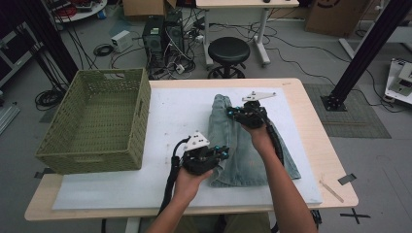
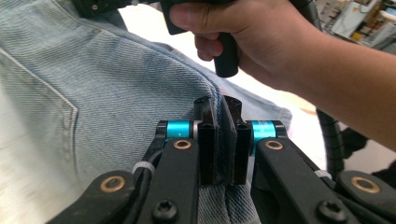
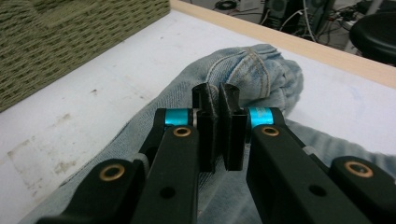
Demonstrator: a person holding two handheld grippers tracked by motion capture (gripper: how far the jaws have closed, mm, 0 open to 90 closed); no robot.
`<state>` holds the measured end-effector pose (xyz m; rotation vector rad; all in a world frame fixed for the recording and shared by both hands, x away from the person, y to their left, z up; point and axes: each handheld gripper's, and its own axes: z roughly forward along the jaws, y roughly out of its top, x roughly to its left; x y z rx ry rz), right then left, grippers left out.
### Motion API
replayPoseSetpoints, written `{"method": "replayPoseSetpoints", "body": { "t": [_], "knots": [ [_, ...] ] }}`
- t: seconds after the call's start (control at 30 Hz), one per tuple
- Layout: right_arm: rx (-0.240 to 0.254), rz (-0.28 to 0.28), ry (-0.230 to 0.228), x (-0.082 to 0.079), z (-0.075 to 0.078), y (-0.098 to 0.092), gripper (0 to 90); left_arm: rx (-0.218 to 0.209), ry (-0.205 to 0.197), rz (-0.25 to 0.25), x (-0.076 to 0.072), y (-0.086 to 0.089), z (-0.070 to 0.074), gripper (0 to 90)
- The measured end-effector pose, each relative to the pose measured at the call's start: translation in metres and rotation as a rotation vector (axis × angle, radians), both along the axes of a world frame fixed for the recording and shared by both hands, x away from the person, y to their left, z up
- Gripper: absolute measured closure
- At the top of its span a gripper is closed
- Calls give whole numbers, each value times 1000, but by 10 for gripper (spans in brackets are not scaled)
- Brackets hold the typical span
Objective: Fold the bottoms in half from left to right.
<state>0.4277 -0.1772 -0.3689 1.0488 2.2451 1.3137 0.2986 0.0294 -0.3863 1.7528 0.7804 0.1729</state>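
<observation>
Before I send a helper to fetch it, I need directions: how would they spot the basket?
Start at the wooden table with the white mat. At the mat's far left stands the basket, hanging past the table's edge. It is green, woven, open-topped, and beside the flat blue jeans.

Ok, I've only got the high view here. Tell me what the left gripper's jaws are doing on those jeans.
Observer: The left gripper is shut on a raised fold of the jeans. Denim runs up between its pads.
Operator: Now check the right one.
Observer: The right gripper is shut too, with a thin strip of denim in the slit between its pads. It points toward the bunched end of the jeans, where the seams are stitched.
Operator: Give me whatever lies beside the left grip.
Observer: A stitched pocket lies flat to one side of the pinched fold.
</observation>
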Motion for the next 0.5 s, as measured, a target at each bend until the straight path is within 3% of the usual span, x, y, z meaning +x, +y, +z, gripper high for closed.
{"method": "replayPoseSetpoints", "body": {
  "t": [0.27, 0.5],
  "knots": [
    [30, -64, 10, -5, 4, -38, 878, -13, 8, -70, 10, -39, 6, 851],
    [1, -142, 39, -7, 5, -71, 878, -16, 35, -107, 17, -75, 4, 849]
  ]
}}
